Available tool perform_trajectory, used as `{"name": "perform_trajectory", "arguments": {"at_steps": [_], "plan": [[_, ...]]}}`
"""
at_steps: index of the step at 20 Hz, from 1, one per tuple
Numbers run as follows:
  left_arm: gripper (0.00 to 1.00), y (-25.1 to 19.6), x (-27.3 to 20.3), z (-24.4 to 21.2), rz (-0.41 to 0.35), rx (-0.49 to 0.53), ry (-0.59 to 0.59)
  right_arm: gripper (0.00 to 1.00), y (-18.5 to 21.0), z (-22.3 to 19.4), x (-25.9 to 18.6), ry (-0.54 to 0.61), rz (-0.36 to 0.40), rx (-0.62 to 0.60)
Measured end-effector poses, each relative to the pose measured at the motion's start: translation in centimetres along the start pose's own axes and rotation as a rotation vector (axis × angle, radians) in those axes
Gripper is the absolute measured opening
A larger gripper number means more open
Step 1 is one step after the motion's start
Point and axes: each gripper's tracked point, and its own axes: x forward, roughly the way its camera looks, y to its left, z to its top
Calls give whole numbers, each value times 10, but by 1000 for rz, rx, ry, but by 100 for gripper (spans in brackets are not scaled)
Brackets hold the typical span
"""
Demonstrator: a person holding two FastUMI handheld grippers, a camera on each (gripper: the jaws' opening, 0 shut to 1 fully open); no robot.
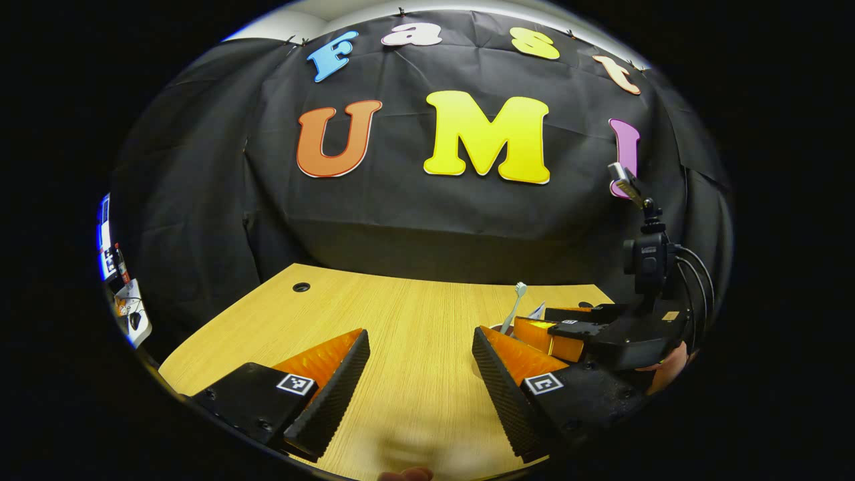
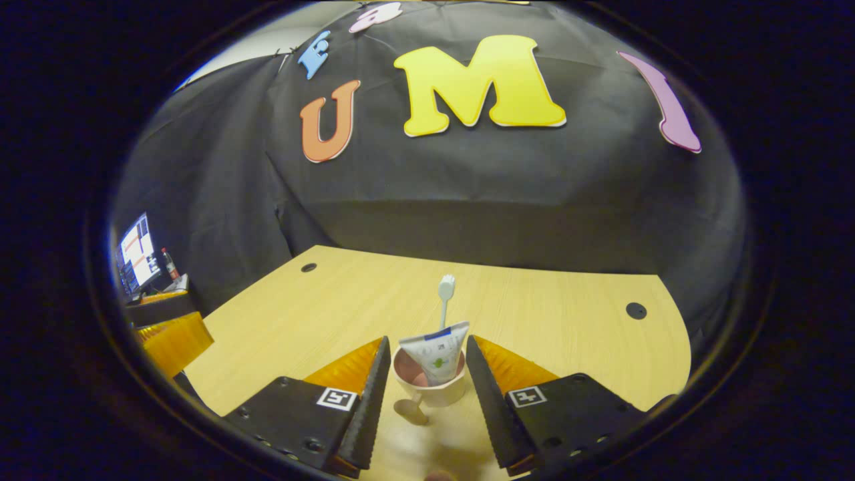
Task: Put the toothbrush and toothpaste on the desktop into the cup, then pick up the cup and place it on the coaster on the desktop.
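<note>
Cup contents: one white toothbrush (image 2: 445, 294) and one white toothpaste tube (image 2: 437, 357) stand in the one cream, pink-lined plastic cup (image 2: 431, 393), low centre of the right gripper view; the putting-in half of the task looks met.
Cup place: on the pale wooden desktop (image 2: 548, 321); a small handle-like tab sticks out at its lower left. I cannot make out a coaster, so whether the cup sits on one I cannot tell.
Left to do: judged from this, either the lift to the coaster, or nothing if it is under the cup.
Right gripper (image 2: 422, 374): fingers spread, flanking the cup, seemingly not pressing it.
Left gripper (image 1: 419, 364): fingers spread wide over bare desktop, lower centre of the left gripper view.
Count: one toothbrush, one tube, one cup, two grippers.
</note>
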Motion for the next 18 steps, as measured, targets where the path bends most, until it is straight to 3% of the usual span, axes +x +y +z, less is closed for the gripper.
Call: {"name": "perform_trajectory", "arguments": {"at_steps": [3, 6, 10, 12, 15, 17, 18], "plan": [[98, -11, 3, 1, -27, -2, 4, 71, -1, 15, -17, -49, -8, -9], [98, -25, 4, -2, -60, -6, 23, 82, -7, 24, -39, -78, -28, -22], [98, -51, 4, -13, -121, -25, 70, 94, -30, 28, -79, -104, -77, -46], [98, -67, 6, -19, -158, -34, 103, 95, -48, 27, -104, -110, -109, -47], [98, -97, 8, -29, -227, -32, 173, 95, -76, 25, -135, -122, -167, -43], [98, -118, 12, -48, -285, -14, 296, 94, -95, 21, -153, -117, -205, -18], [98, -119, 13, -59, -279, 2, 362, 95, -104, 18, -161, -115, -222, 1]]}}
